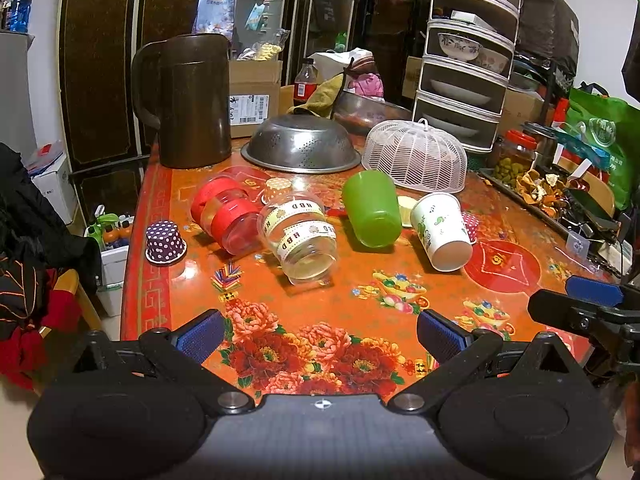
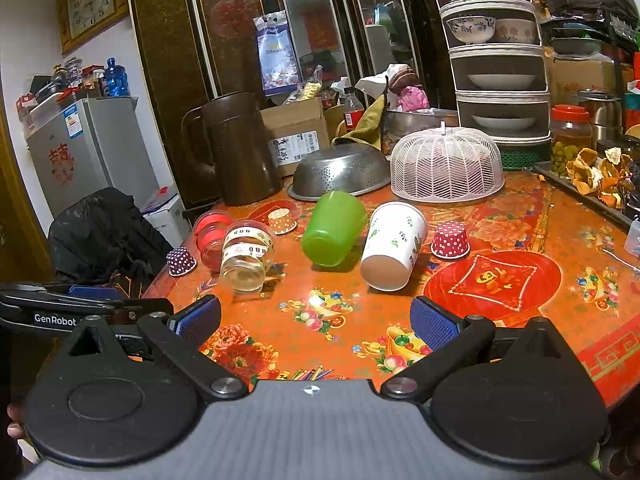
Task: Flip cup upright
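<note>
Several cups lie on their sides in a row on the red floral table [image 1: 320, 304]: a clear cup with red bands [image 1: 226, 216], a clear cup with HBD tape [image 1: 298, 236], a green cup [image 1: 372, 210] and a white paper cup with leaf print [image 1: 440, 232]. They also show in the right wrist view: the red-banded cup [image 2: 212, 236], the HBD cup [image 2: 246, 256], the green cup [image 2: 334, 230] and the white cup [image 2: 392, 246]. My left gripper [image 1: 320, 334] is open and empty, near the table's front edge. My right gripper [image 2: 316, 320] is open and empty, in front of the white cup.
Small dotted paper cups stand upside down: a purple one [image 1: 165, 242], a red one [image 2: 451, 239], an orange one [image 2: 282, 221]. Behind the cups stand a brown jug [image 1: 192, 100], an upturned steel colander [image 1: 302, 144] and a white mesh food cover [image 1: 416, 156]. A tray of clutter [image 1: 552, 196] lines the right edge.
</note>
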A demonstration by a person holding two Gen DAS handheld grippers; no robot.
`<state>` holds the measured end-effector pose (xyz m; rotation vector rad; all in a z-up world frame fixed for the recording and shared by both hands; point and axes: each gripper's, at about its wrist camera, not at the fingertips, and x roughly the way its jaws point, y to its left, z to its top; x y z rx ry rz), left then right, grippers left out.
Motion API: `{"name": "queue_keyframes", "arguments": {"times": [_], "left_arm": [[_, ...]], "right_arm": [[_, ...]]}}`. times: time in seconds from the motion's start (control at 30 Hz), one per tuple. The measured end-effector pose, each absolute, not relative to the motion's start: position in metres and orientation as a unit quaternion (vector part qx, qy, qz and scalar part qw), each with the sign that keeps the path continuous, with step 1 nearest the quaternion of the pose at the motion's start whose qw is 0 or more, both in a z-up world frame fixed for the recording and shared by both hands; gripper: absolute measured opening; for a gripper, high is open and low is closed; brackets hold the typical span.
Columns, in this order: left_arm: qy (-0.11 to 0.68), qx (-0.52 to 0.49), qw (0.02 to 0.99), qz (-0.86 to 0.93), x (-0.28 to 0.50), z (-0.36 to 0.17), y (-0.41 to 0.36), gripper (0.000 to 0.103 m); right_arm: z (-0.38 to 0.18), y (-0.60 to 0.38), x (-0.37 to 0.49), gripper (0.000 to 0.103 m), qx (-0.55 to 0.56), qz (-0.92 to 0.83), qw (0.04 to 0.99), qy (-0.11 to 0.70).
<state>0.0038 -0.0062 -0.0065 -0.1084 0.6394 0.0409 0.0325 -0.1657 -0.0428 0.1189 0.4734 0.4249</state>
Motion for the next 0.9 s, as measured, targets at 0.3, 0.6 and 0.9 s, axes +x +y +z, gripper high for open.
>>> {"name": "queue_keyframes", "arguments": {"times": [0.3,0.6,0.9], "left_arm": [[0.316,-0.05,0.947,0.024,0.005,-0.0069,-0.0053,0.103],[0.317,-0.051,0.947,0.024,0.0063,-0.008,-0.0045,0.103],[0.318,-0.052,0.946,0.025,0.0072,-0.0092,-0.0049,0.103]], "right_arm": [[-0.0428,-0.1671,0.0342,0.102,0.058,0.21,0.947,0.235],[-0.0425,-0.1665,0.0357,0.102,0.054,0.21,0.947,0.238],[-0.0411,-0.1657,0.0371,0.102,0.052,0.211,0.946,0.24]]}}
